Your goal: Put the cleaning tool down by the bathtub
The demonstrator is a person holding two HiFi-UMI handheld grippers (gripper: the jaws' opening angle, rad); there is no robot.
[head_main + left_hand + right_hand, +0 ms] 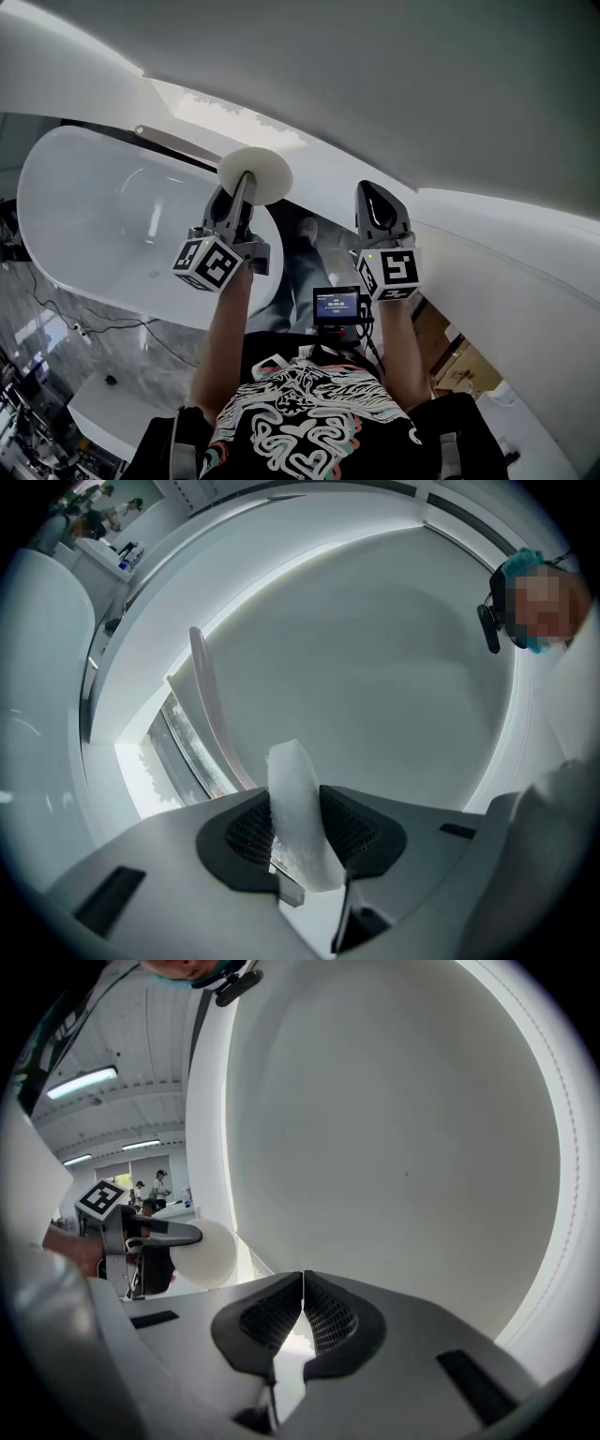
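The cleaning tool (272,172) sits between the left gripper's (246,181) jaws, over the bathtub's (75,253) right rim. The right gripper (378,199) hangs further right, beyond the bathtub.

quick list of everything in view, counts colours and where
bathtub: one, white, left half of the head view
cleaning pad: one, white round disc, above the tub's near rim
cables: a few, black, on the floor
floor: grey marbled, lower left
small screen: one, black with blue display, at the person's chest
left tongs: one, grey, clamped on the cleaning pad
right tongs: one, grey, shut, empty
forearms: two, bare, centre
shirt: one, black with white pattern, bottom
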